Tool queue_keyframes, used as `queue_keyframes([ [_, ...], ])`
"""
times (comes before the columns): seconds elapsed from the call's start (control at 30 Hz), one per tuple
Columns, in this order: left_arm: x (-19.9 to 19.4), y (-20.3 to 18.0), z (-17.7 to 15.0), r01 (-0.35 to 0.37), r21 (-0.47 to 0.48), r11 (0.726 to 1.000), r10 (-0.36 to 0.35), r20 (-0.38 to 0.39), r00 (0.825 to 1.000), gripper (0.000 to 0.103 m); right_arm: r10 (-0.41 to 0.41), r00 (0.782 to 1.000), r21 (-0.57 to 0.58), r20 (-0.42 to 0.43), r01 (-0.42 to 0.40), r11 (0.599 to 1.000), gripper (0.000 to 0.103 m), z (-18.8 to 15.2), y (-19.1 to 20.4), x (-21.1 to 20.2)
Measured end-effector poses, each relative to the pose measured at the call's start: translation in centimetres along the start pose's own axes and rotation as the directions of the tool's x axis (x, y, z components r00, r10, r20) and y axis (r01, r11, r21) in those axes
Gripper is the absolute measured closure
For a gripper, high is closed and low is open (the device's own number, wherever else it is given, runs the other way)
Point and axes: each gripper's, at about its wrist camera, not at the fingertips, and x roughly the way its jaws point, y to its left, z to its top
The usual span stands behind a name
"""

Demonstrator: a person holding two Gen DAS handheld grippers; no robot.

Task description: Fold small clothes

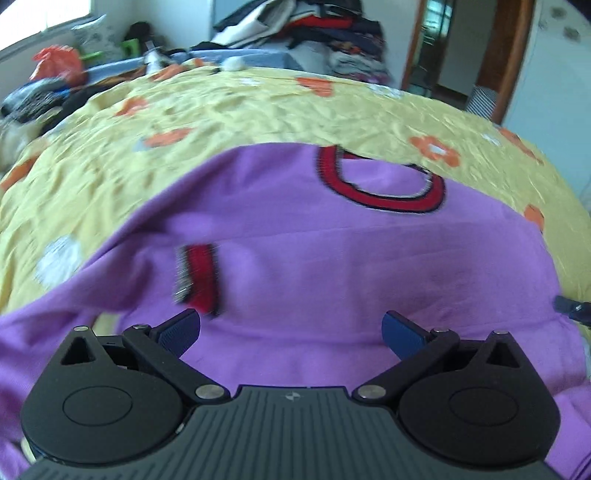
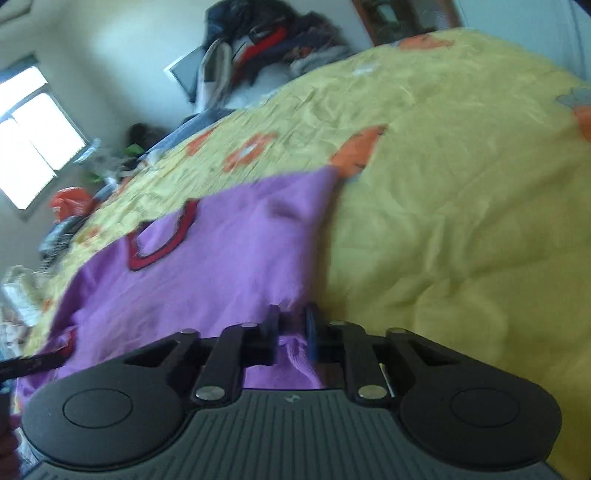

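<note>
A small purple knit sweater with a red, dark-edged collar lies spread on a bed covered by a crinkled yellow sheet printed with orange and white flowers. In the left wrist view the round collar points away from the camera, and one sleeve is folded in over the body so that its red, dark-edged cuff rests on the purple fabric, just ahead of the left finger.

The left gripper hovers above the lower part of the sweater with its blue-padded fingers spread wide apart and nothing between them.

The right gripper sits at the sweater's right edge, where purple meets yellow sheet. Its fingers are drawn close together with a fold of purple fabric pinched between them, and the cloth bunches up at the grasp. This view is tilted and blurred, so finer detail of the grip is hard to make out.

Beyond the far edge of the bed a heap of mixed dark and red clothes is piled against the wall, an orange plastic bag lies to the left near a bright window, and a wooden door frame stands to the right.
</note>
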Motion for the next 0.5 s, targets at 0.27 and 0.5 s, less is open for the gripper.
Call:
queue_keyframes([
  [0.27,3.8,-3.2,0.9,-0.019,0.099,0.995,0.02,-0.017,1.0,0.0,-0.17,0.985,-0.207,0.001,0.167,0.964,0.098,-1.6,0.6,-3.5],
  [0.5,5.7,-3.3,0.2,-0.054,0.122,0.991,0.056,-0.017,0.998,0.0,-0.001,0.998,0.106,0.055,-0.005,0.994,0.03,7.3,-4.2,1.8],
])
